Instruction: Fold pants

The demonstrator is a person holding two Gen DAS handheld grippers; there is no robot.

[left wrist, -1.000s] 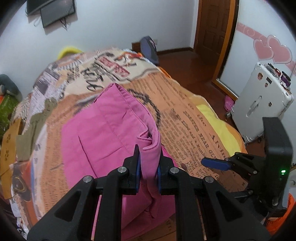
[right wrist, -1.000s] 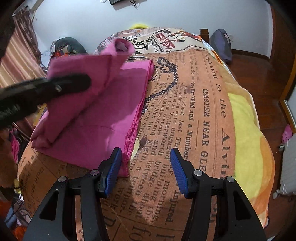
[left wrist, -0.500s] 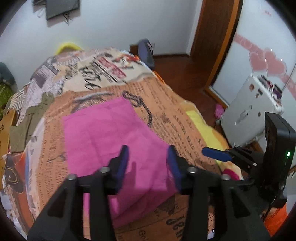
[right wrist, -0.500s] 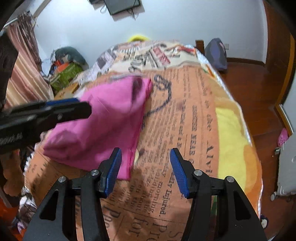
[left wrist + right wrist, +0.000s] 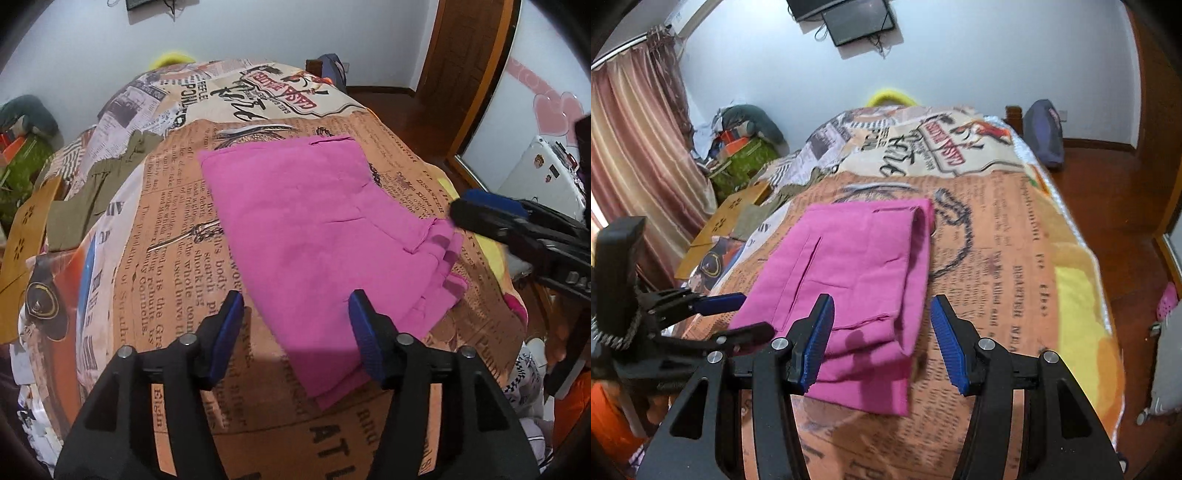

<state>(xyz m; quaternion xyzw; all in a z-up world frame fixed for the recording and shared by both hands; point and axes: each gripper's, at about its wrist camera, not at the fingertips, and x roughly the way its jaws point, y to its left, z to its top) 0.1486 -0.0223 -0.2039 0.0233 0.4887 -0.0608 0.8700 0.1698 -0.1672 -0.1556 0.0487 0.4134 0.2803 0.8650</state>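
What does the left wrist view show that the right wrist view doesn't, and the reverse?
Left wrist only: the heart stickers and a white suitcase. Right wrist only: the curtain and a wall screen. Both: folded pink pants lying on the newsprint blanket, and both hand-held grippers open, left hand-held gripper and right hand-held gripper.

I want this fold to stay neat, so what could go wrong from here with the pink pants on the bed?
1. The pink pants lie folded, but the layered edges nearest the right gripper look uneven; another fold may lock that in.
2. Both the left gripper and the right one are open just above the cloth; closing low could pinch the printed blanket too.
3. The soft blanket may let the stack shift.
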